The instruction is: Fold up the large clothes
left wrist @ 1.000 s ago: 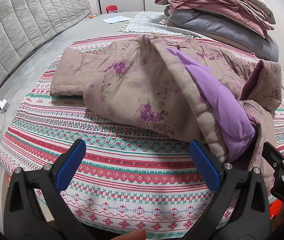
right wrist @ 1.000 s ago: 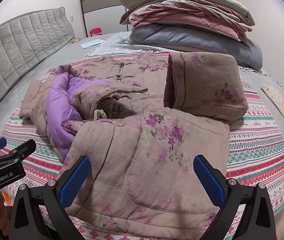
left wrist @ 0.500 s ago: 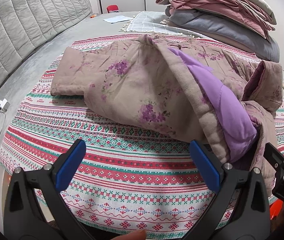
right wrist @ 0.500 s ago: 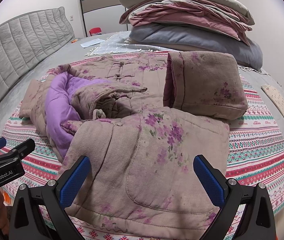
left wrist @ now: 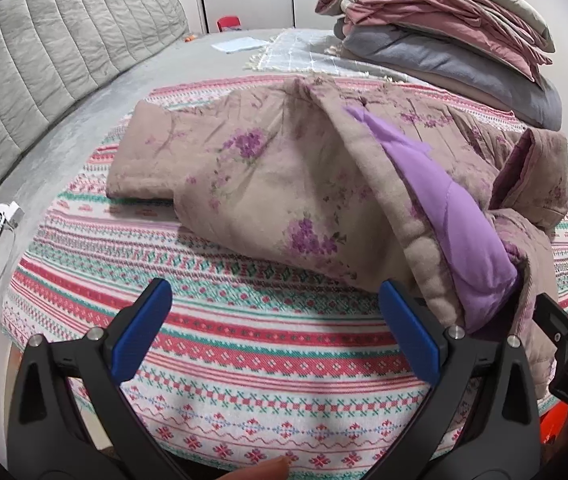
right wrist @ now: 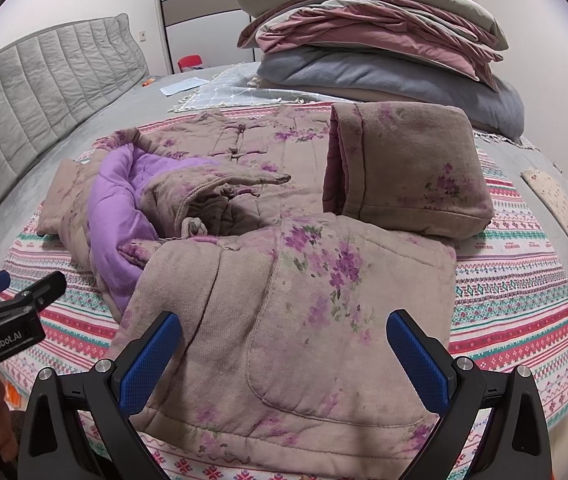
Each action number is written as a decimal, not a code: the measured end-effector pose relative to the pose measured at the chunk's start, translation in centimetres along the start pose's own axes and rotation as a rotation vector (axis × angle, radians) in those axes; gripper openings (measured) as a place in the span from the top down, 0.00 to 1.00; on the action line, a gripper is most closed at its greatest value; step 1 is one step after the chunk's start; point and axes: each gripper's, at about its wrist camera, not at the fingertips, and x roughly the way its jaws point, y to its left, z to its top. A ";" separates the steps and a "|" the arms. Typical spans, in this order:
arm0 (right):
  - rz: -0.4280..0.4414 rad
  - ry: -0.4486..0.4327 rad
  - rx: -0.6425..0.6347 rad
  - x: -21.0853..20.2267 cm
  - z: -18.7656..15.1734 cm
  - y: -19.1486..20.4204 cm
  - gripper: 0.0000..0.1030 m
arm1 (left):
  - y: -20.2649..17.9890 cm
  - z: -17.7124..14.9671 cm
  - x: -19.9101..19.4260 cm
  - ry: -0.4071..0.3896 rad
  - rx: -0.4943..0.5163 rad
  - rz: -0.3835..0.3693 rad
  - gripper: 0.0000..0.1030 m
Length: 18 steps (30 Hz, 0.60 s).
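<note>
Two claws, both spread wide, nothing between the blue pads of either. Left gripper [left wrist: 273, 330] hovers over bare patterned blanket [left wrist: 211, 320] at the near edge of the bed; its right pad sits just beside the coat's near hem, contact not clear from this angle. Right gripper [right wrist: 284, 354] hovers over the near panel of the coat, pads straddling a curved pocket seam.

Padded floral coat [right wrist: 284, 280] lies on the blanket, mid-bed, partly bundled. Beige shell with purple flower sprays; purple lining [right wrist: 113, 208] turned out along the left side. One sleeve [right wrist: 408, 168] folded over onto the body at right, cuff opening facing left. The other sleeve [left wrist: 143, 164] lies flat, reaching left. Knot buttons [right wrist: 237, 140] show on the far front panel.

No container here in the strict sense; the blanket serves as the working surface and holds only the coat.

Farther out: stack of folded bedding [right wrist: 376, 48] at far right, grey padded headboard [right wrist: 43, 80] along the left, a sheet of paper [right wrist: 177, 87] far back on the grey cover.
</note>
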 end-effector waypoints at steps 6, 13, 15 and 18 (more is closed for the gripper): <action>-0.025 -0.056 -0.048 -0.6 0.2 -0.8 0.00 | 0.9 1.6 0.9 0.048 0.004 -0.153 0.00; 0.144 0.032 0.086 -1.2 0.8 -5.1 0.00 | 2.3 6.4 1.2 0.050 -0.042 -0.263 0.01; 0.172 0.086 0.142 -0.9 0.3 -6.8 0.00 | 2.3 8.1 1.9 0.073 -0.033 -0.288 0.01; 0.207 0.146 0.210 -0.4 -1.0 -9.5 0.00 | 2.3 10.5 3.7 0.096 -0.012 -0.289 0.03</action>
